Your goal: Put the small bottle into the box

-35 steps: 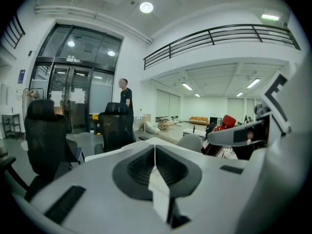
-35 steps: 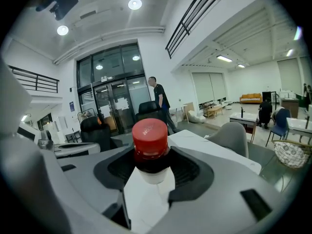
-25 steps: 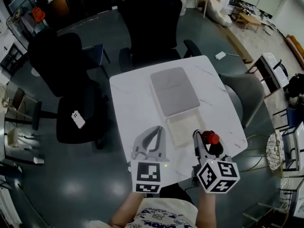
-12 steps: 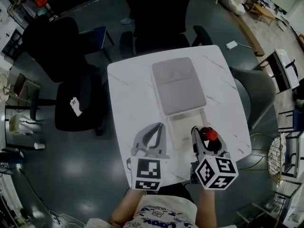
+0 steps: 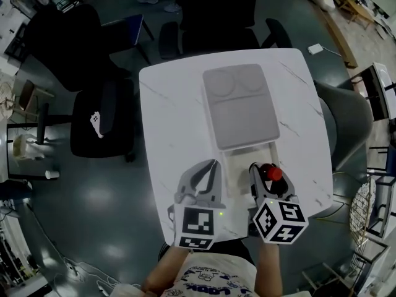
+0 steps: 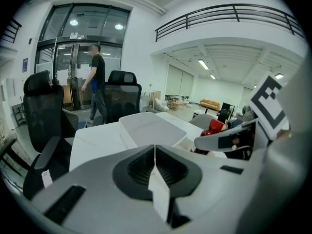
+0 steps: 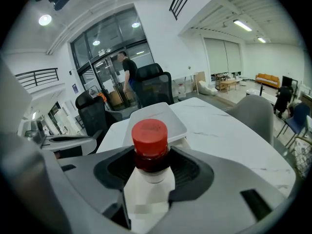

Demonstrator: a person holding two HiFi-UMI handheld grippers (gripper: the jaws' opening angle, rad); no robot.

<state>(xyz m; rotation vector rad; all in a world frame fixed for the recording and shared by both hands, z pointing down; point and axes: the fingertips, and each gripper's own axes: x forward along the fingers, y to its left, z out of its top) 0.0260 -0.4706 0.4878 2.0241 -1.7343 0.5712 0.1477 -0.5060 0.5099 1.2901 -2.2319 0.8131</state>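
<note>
The right gripper (image 7: 151, 161) is clamped on the small white bottle with a red screw cap (image 7: 150, 139), cap upward, over the white marble table (image 5: 167, 113) at the near right edge of the shallow pale rectangular box (image 5: 243, 161). A grey lid (image 5: 240, 107) covers the box's far part. The left gripper (image 6: 155, 152), jaws together and empty, hangs at the box's near left.

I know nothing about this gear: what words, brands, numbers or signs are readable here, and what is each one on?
Nothing reads clearly.
Blue print on the person's white shirt: cut off and blurred, unreadable.
Black-and-white square markers on the left hand-held gripper and right hand-held gripper: patterns, not letters.
Small bottle with a red cap: no legible label.
Sign over the glass doors: too small.
</note>
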